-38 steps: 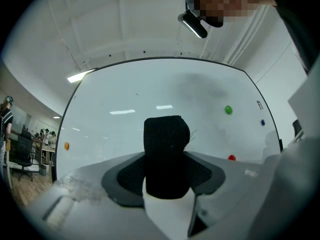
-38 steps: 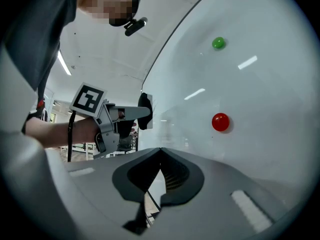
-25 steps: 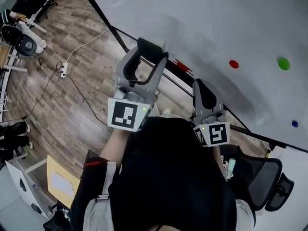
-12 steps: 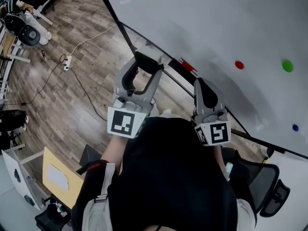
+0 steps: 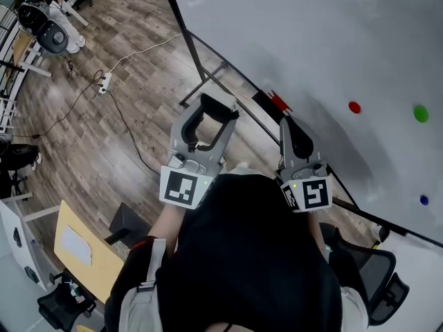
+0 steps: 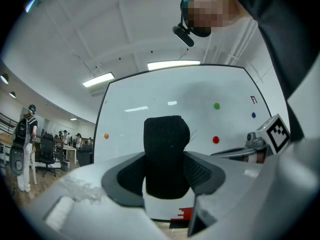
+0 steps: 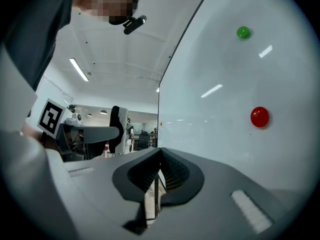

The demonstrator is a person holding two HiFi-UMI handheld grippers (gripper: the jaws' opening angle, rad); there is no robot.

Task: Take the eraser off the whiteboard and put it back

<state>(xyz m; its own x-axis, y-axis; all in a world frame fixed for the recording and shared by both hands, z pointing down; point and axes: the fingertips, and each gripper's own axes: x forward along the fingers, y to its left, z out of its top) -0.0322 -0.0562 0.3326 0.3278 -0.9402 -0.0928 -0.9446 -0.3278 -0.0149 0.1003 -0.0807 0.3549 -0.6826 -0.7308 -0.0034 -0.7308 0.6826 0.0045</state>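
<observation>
Backing away from the whiteboard (image 5: 311, 40) is the change here: a second ago the left gripper (image 5: 216, 113) had its tip up at the board's lower edge, and now it hangs lower, clear of the board face and out over the wooden floor (image 5: 104, 133). The board itself has slid toward the upper right of the head view. I judge that the first half of the job is done, since the eraser is off the board. The second half, setting it back against the surface, has not begun.

The left gripper's jaws stand wide and have not altered over that second. They are clamped on the black eraser (image 6: 166, 149), which sits upright between the pads and sticks out past the fingertips, touching nothing else. In the left gripper view the board fills the background behind it, apart from it.

The right gripper (image 5: 289, 126) is clenched, with its jaws meeting and nothing between them. It hovers just beside the board's bottom rail, idle.

On the board, well apart from the eraser, are small round magnets: a red magnet (image 5: 354, 107), a green magnet (image 5: 420, 113) and a blue magnet (image 5: 423, 200)
</observation>
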